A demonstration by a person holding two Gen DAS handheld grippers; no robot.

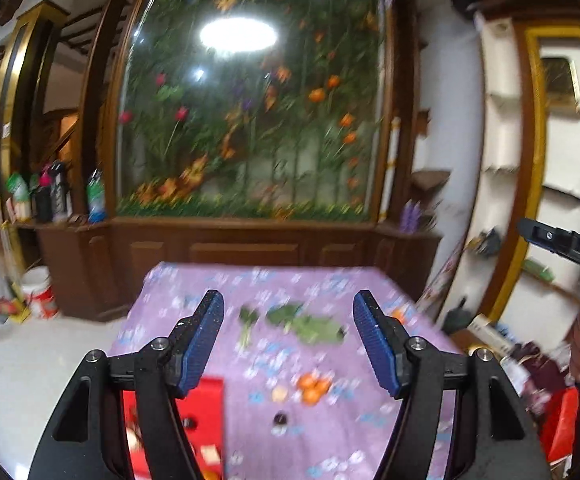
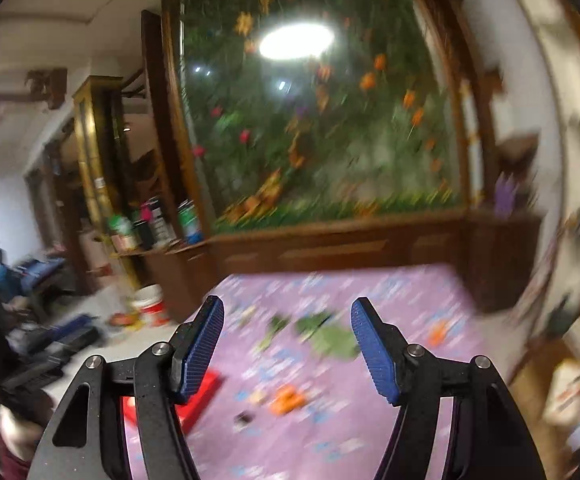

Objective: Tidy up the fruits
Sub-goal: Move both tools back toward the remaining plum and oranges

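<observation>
Blue ribbed pads line both pairs of fingers, and both the left gripper (image 1: 289, 340) and the right gripper (image 2: 287, 344) are spread wide with nothing between them, held above the surface (image 1: 370, 420).

The oranges (image 1: 312, 389) sit in a tight cluster near the middle of the purple floral cloth, with a pale round fruit (image 1: 279, 393) just beside them on the left and a small dark fruit (image 1: 280, 419) nearer the camera. The leafy greens (image 1: 310, 325) lie further back, long axis across the surface. A red tray (image 1: 206, 408) occupies the near left edge.

Beyond the far edge stands a wooden cabinet (image 1: 246, 248) under a glazed flower panel (image 1: 250, 120). Both views are motion-blurred.
</observation>
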